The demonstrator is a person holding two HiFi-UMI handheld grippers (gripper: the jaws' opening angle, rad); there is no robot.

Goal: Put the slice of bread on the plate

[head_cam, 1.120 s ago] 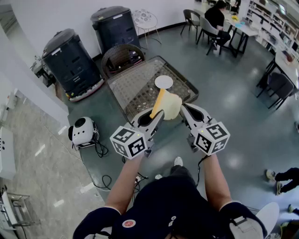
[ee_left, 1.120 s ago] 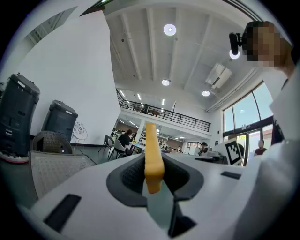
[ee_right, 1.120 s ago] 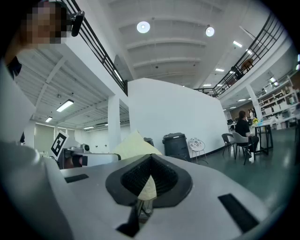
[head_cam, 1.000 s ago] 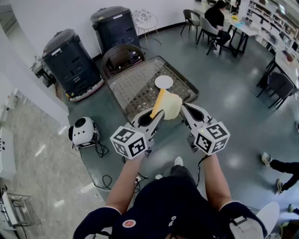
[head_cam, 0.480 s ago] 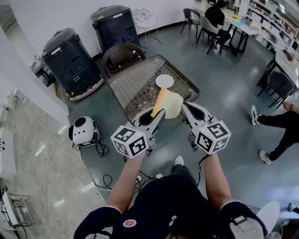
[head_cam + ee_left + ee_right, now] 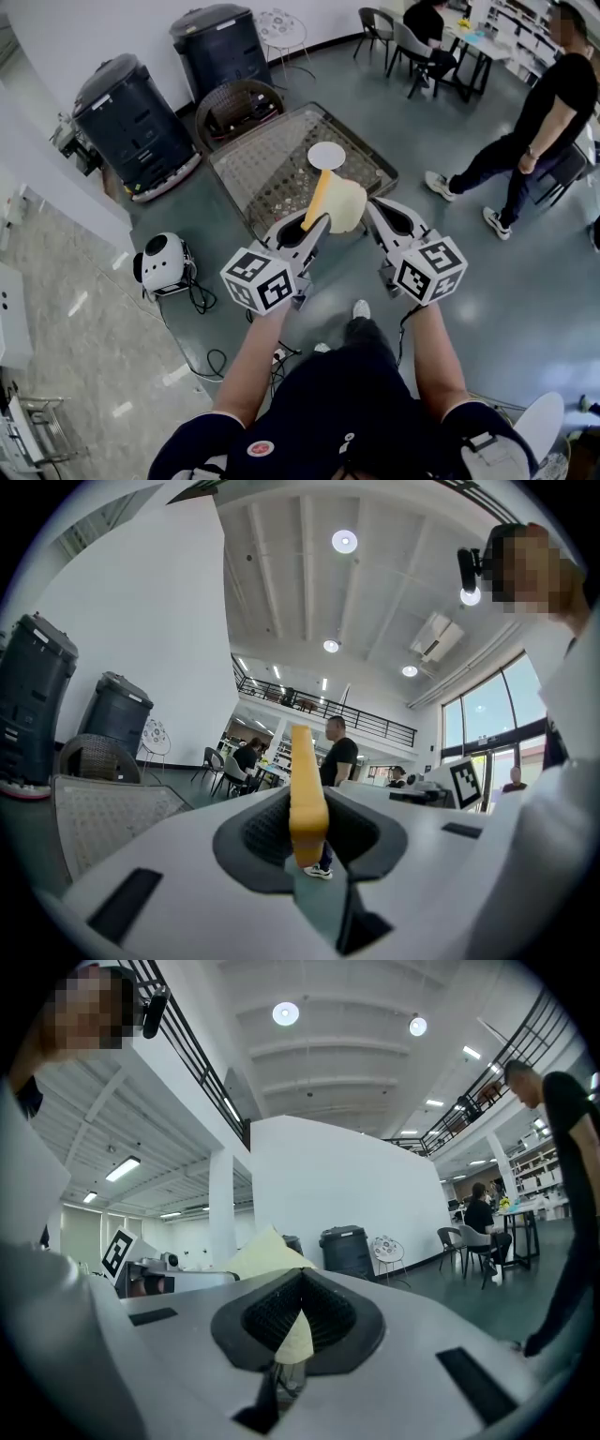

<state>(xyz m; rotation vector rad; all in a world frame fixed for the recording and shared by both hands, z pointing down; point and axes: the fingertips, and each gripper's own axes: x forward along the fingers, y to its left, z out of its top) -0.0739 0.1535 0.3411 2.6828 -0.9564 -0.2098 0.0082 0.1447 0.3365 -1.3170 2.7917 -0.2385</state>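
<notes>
The bread (image 6: 345,206) was held aloft short of the plate (image 6: 326,156) on the bench (image 6: 258,159), left tongs (image 6: 317,225) clenched on its crust edge, right tongs (image 6: 371,210) on a pale corner; uneven pulling risked tearing it.

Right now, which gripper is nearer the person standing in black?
Right. The right gripper sits on the side of the bread slice toward the standing person; the left gripper is on its far side.
</notes>
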